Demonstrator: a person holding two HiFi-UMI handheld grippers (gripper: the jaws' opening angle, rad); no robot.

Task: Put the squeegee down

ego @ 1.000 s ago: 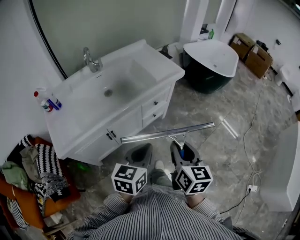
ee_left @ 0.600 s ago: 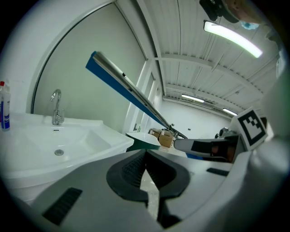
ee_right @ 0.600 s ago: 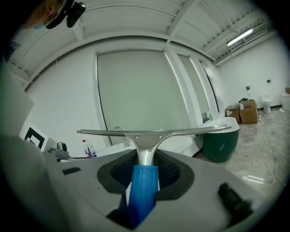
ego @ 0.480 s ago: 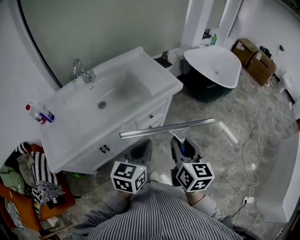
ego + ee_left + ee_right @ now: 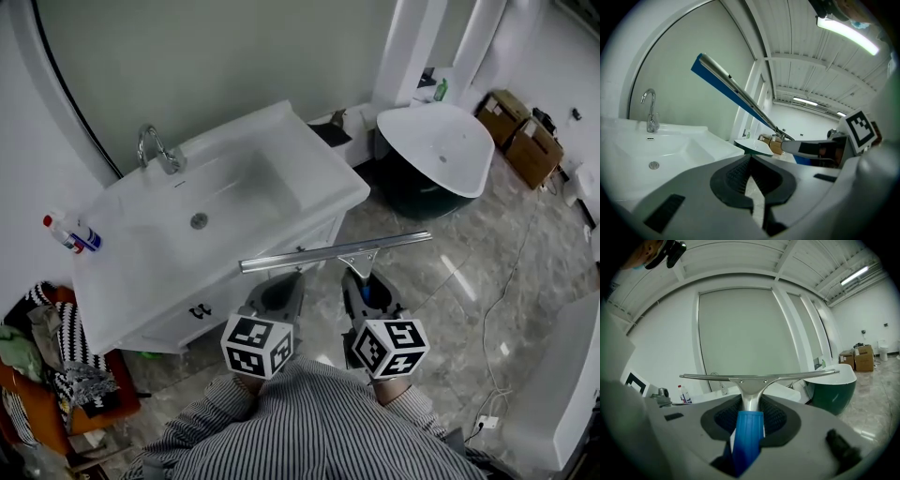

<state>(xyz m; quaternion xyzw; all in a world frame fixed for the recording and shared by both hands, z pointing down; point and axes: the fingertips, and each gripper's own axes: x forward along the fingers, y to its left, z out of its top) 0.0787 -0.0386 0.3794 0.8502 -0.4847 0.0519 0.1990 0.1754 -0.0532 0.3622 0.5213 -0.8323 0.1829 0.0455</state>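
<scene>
The squeegee (image 5: 328, 251) has a long metal blade, a metal neck and a blue handle (image 5: 747, 437). My right gripper (image 5: 361, 279) is shut on that handle and holds the blade level in the air, across the front corner of the white vanity (image 5: 323, 164). In the right gripper view the blade (image 5: 754, 376) spans the picture just past the jaws of my right gripper (image 5: 751, 401). My left gripper (image 5: 278, 286) hangs beside it on the left, shut and with nothing in it. In the left gripper view the squeegee (image 5: 736, 91) runs diagonally above the left gripper (image 5: 750, 159).
The vanity has a basin with a chrome faucet (image 5: 155, 150) and a spray bottle (image 5: 67, 234) at its left end. A white and green bathtub (image 5: 436, 150) and cardboard boxes (image 5: 525, 141) stand at the right. Clothes (image 5: 47, 366) are piled at lower left. A cable (image 5: 497, 309) crosses the marble floor.
Both grippers and the squeegee have come closer to the vanity; the blade's left end now overlaps its front edge. The grip on the handle is unchanged.
</scene>
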